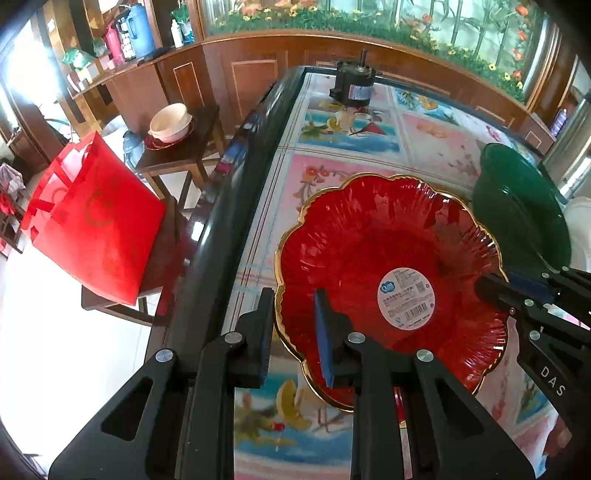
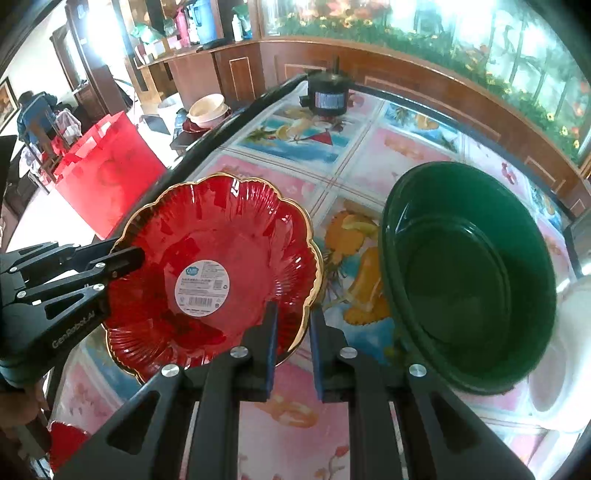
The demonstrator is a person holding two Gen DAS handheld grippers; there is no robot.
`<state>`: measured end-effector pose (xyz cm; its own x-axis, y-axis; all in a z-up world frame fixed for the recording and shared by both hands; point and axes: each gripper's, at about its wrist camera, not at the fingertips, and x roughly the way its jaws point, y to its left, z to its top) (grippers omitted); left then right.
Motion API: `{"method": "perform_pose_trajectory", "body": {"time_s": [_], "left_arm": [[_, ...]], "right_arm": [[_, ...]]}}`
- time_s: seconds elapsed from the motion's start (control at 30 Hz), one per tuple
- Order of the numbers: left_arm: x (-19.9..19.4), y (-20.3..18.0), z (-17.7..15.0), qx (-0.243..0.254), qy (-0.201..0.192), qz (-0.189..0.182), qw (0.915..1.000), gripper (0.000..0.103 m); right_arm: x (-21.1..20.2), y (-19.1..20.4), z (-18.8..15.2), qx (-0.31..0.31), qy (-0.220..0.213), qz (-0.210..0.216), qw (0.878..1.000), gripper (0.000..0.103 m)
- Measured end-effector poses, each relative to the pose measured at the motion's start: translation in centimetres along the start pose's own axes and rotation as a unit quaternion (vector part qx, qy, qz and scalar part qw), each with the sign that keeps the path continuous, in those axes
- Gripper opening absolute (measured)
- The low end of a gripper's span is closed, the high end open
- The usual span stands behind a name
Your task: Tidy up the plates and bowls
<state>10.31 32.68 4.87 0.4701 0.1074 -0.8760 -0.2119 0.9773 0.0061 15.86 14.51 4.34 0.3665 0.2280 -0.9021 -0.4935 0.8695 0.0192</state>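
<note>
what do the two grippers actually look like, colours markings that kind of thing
Both are matte black with cut-out linkage arms, round silver bolt heads and blue pads on the fingers. The left gripper shows white "GenRobot.AI" lettering on its side in the right wrist view; the right gripper shows "DAS" in the left wrist view. No cables or sleeves are visible.

Surface (image 1: 369, 147) has a glossy pastel fruit-and-flower print cover and a dark rounded rim. Curved wood-panelled wall (image 1: 258, 74) wraps behind it, topped by a flower-and-bamboo mural (image 1: 369, 18). Wooden counter (image 2: 192, 62) at back left carries a blue thermos (image 1: 142, 29) and bottles. Dark wooden side table (image 1: 177, 155) left of the surface; a chair holds a red bag (image 1: 92, 221). Pale, shiny floor (image 1: 55, 350). Strong daylight blows out the far left. Black motor-like unit (image 2: 327, 94) at the surface's far end.
</note>
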Motion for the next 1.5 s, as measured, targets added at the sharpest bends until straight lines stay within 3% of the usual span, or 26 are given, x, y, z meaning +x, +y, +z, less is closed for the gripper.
{"method": "perform_pose_trajectory", "body": {"time_s": [0.37, 0.83, 1.5], "left_arm": [[-6.6, -0.2, -4.5, 0.002, -0.034, -0.004, 0.9994, 0.021], [-13.2, -0.3, -12.3, -0.003, -0.079, -0.003, 0.9969, 0.021], [-16.7, -1.1, -19.8, 0.002, -0.100, -0.025, 0.9946, 0.021]], "right_arm": [[-4.7, 1.5, -3.0, -0.009, -0.027, 0.005, 1.000, 0.015], [-9.9, 4.7, -9.6, -0.028, -0.053, 0.012, 0.998, 0.018], [-13.5, 6.4, -18.0, -0.022, -0.074, 0.029, 0.997, 0.019]]}}
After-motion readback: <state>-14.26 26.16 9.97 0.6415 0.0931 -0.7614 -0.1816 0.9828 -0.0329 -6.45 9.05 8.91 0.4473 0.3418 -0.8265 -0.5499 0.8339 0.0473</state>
